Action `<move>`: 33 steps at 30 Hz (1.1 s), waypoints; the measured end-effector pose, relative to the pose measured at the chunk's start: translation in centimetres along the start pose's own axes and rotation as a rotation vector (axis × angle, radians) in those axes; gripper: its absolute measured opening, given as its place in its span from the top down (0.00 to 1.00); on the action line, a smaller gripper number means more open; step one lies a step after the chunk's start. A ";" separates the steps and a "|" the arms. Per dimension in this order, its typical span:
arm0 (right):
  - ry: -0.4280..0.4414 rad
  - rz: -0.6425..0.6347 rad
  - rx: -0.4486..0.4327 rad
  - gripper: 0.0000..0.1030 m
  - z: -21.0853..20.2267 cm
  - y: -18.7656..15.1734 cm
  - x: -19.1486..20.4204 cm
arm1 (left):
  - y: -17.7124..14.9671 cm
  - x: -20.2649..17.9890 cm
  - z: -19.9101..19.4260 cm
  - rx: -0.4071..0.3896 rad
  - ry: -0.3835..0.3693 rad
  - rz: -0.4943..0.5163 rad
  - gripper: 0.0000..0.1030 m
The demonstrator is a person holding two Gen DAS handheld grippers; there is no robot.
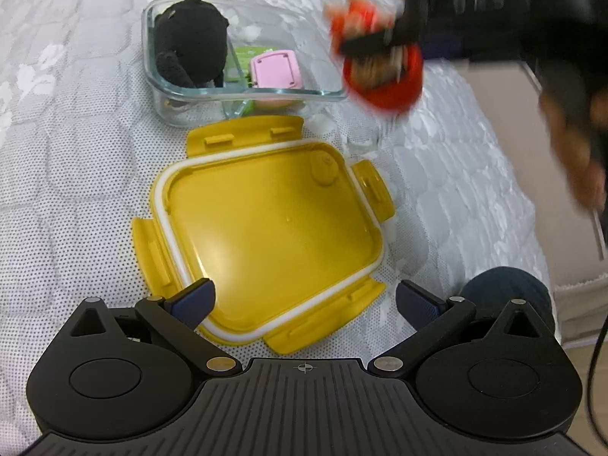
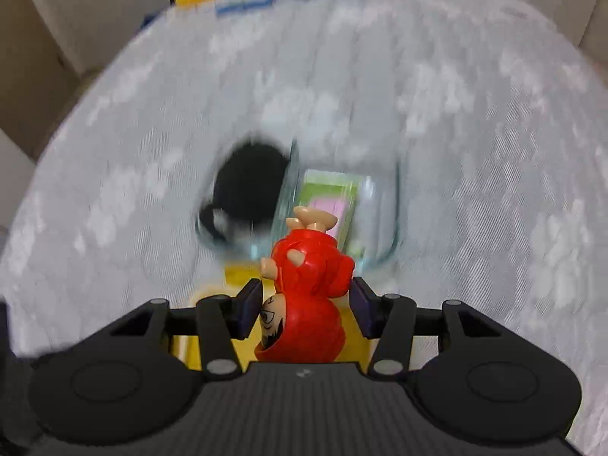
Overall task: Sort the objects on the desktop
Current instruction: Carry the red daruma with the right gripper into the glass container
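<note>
From the left wrist view, the left gripper [image 1: 304, 300] hangs with its jaws spread and empty above the yellow lid [image 1: 266, 228], which lies upturned on the white cloth [image 1: 76, 152], likely set aside so the glass box [image 1: 235, 91] stays open. The box holds a black plush toy [image 1: 190, 38] in one compartment and a pink case [image 1: 275, 68] in the other. From the right wrist view, the right gripper [image 2: 306, 304] clamps a red figurine [image 2: 304, 296] upside down, just short of the box, probably carrying it in.
</note>
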State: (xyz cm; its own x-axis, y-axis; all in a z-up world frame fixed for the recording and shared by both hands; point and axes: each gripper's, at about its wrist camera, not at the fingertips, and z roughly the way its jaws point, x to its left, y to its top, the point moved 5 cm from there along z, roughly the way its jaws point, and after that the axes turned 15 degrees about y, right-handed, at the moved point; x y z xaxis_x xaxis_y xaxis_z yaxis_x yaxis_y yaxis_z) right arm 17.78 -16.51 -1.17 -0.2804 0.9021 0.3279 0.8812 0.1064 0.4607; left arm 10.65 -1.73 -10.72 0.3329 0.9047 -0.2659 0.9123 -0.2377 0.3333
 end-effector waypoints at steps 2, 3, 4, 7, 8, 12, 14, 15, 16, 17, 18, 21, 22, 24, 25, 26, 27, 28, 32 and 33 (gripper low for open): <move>-0.024 -0.019 -0.043 0.49 -0.6 1.7 0.0 | 0.0 0.0 0.1 0.001 0.002 -0.001 0.00; -0.037 -0.024 -0.055 0.49 -0.5 2.4 -0.1 | 0.0 0.0 0.1 0.002 0.003 -0.003 0.00; -0.055 -0.026 -0.061 0.49 0.0 3.1 -0.3 | 0.0 0.1 0.2 0.003 0.003 -0.006 0.00; -0.119 -0.048 -0.065 0.49 2.0 4.5 -1.1 | 0.0 0.4 0.3 0.004 0.005 -0.017 0.00; -0.144 -0.063 -0.065 0.49 2.9 4.8 -1.3 | 0.1 0.5 0.4 0.005 0.005 -0.022 0.00; -0.184 -0.058 -0.033 0.48 6.1 4.7 -2.3 | 0.2 1.0 0.8 0.016 0.008 -0.044 0.00; -0.194 -0.052 -0.017 0.48 7.4 4.4 -2.8 | 0.2 1.1 0.9 0.017 0.006 -0.050 0.00; -0.207 -0.061 -0.009 0.48 8.0 4.3 -2.9 | 0.2 1.1 0.9 0.017 0.003 -0.051 0.00; -0.220 -0.068 -0.006 0.48 8.4 4.1 -3.0 | 0.2 1.2 0.9 0.018 0.001 -0.052 0.00; -0.229 -0.071 -0.003 0.48 8.7 3.9 -3.1 | 0.2 1.2 0.9 0.018 0.001 -0.053 0.00; -0.227 -0.062 0.002 0.48 9.0 3.8 -3.3 | 0.3 1.2 1.0 0.020 0.001 -0.053 0.00; -0.225 -0.015 -0.006 0.48 9.5 3.5 -3.9 | 0.2 1.2 1.2 0.027 0.007 -0.050 0.00; -0.226 -0.008 -0.006 0.48 9.6 3.5 -4.0 | 0.2 1.2 1.2 0.027 0.008 -0.049 0.00; -0.235 -0.016 -0.004 0.46 9.6 3.6 -4.0 | 0.2 1.2 1.2 0.026 0.008 -0.049 0.00; -0.233 -0.011 -0.006 0.45 9.5 3.6 -4.0 | 0.3 1.2 1.1 0.025 0.008 -0.048 0.00; -0.230 -0.005 -0.009 0.44 9.4 3.7 -4.0 | 0.2 1.2 1.1 0.024 0.009 -0.048 0.00; -0.222 0.002 -0.015 0.42 9.1 3.7 -4.0 | 0.2 1.2 1.1 0.024 0.010 -0.048 0.00; -0.208 0.011 -0.028 0.42 8.8 3.8 -4.0 | 0.2 1.2 1.1 0.025 0.011 -0.048 0.00; -0.182 0.019 -0.064 0.43 7.6 4.1 -3.6 | 0.1 1.1 1.1 0.023 0.012 -0.048 0.00; -0.180 0.018 -0.065 0.45 7.5 4.1 -3.5 | 0.1 1.1 1.1 0.024 0.012 -0.048 0.00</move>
State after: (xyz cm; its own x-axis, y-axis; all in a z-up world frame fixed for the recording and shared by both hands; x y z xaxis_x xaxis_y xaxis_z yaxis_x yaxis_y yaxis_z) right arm 25.26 -16.11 -6.62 -0.1875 0.9644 0.1866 0.8575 0.0680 0.5100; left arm 11.37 -1.15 -12.00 0.2858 0.9195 -0.2698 0.9326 -0.2022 0.2991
